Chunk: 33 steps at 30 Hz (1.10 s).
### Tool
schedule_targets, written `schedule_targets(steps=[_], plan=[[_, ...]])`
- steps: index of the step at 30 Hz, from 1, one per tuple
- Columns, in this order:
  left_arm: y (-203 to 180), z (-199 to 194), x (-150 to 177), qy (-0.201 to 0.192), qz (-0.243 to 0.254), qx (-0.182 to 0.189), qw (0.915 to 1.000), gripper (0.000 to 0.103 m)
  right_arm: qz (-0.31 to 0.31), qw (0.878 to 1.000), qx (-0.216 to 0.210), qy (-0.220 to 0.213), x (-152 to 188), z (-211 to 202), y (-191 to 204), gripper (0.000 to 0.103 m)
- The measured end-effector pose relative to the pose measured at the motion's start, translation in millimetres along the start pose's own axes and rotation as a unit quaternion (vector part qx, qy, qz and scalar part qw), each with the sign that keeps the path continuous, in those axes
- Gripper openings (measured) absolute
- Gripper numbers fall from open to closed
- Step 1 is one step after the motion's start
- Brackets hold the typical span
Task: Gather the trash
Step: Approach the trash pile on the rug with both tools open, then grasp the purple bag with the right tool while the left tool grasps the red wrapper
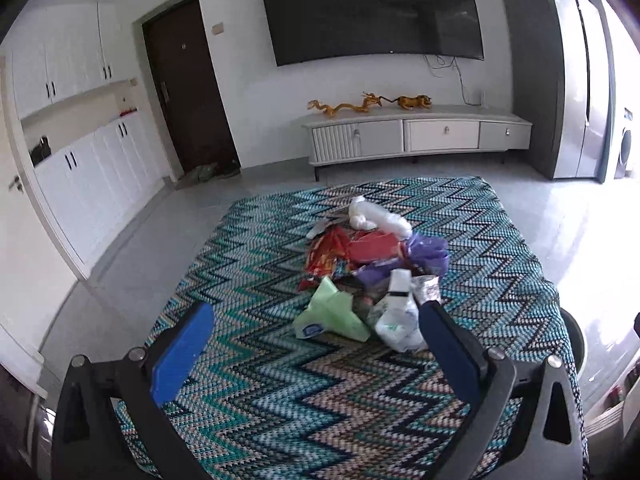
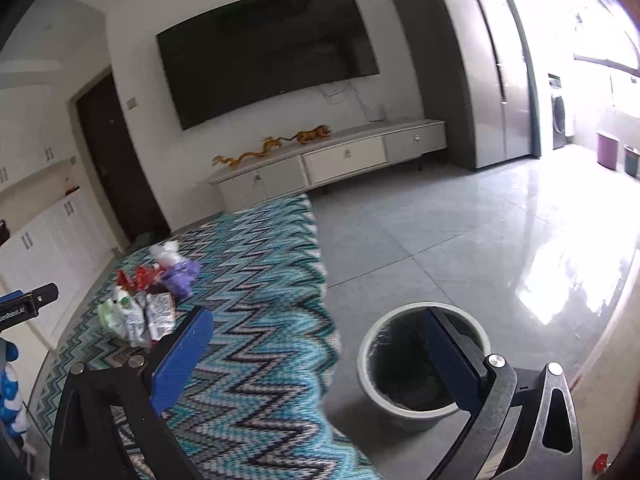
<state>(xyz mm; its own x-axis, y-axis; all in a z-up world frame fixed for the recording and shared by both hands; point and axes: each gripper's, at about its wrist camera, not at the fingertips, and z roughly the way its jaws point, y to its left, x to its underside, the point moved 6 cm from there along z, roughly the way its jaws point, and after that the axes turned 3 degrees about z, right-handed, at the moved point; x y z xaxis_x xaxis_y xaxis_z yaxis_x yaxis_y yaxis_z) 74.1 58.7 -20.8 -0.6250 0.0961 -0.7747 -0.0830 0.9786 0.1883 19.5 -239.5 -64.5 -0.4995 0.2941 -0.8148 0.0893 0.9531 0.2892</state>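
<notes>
Trash pile (image 1: 372, 276) heaped mid-frame on zigzag-cloth table (image 1: 280, 400) | left claw (image 1: 316, 350) spread wide, empty, near green wrapper (image 1: 330, 314) | right claw (image 2: 320, 354) spread wide, empty, over bin (image 2: 420, 364) lower right | risk: loose wrappers slipping, cloth snagging.

trash pile (image 1: 372, 276) on table (image 1: 280, 392) — bin (image 2: 424, 364) right

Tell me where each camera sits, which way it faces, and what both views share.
Left wrist: on the open left gripper, facing the trash pile on the zigzag cloth; only its blue fingers show.
Right wrist: on the open right gripper, over the cloth's edge, facing the trash bin on the floor; the left gripper's body shows.
Shared: trash pile, cloth, TV.
</notes>
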Motion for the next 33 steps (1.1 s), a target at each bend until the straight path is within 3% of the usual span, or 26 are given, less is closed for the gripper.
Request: schedule_targets(steps=[5, 10, 15, 19, 23, 33], plan=[[-8, 18, 17, 0.016, 0.013, 0.079, 0.9967, 0.087, -0.021, 1.0, -0.01, 0.008, -2, 5, 29, 0.095], [-24, 35, 20, 0.013, 0.025, 0.147, 0.9888, 0.087, -0.034, 0.999, -0.017, 0.03, -8, 18, 51, 0.088], [8, 61, 1, 0.001, -0.01, 0.158, 0.9874, 0.087, -0.054, 0.995, -0.042, 0.07, -15, 48, 84, 0.08], [42, 93, -13, -0.001, -0.034, 0.138, 0.9898, 0.087, -0.065, 0.991, -0.07, 0.093, -23, 79, 116, 0.08], [64, 135, -23, 0.019, -0.061, 0.146, 0.9872, 0.085, -0.073, 0.985, -0.1, 0.123, -29, 119, 147, 0.08], [36, 201, -29, 0.061, -0.03, 0.213, 0.9747, 0.083, -0.049, 0.965, -0.133, 0.223, -6, 224, 184, 0.08]])
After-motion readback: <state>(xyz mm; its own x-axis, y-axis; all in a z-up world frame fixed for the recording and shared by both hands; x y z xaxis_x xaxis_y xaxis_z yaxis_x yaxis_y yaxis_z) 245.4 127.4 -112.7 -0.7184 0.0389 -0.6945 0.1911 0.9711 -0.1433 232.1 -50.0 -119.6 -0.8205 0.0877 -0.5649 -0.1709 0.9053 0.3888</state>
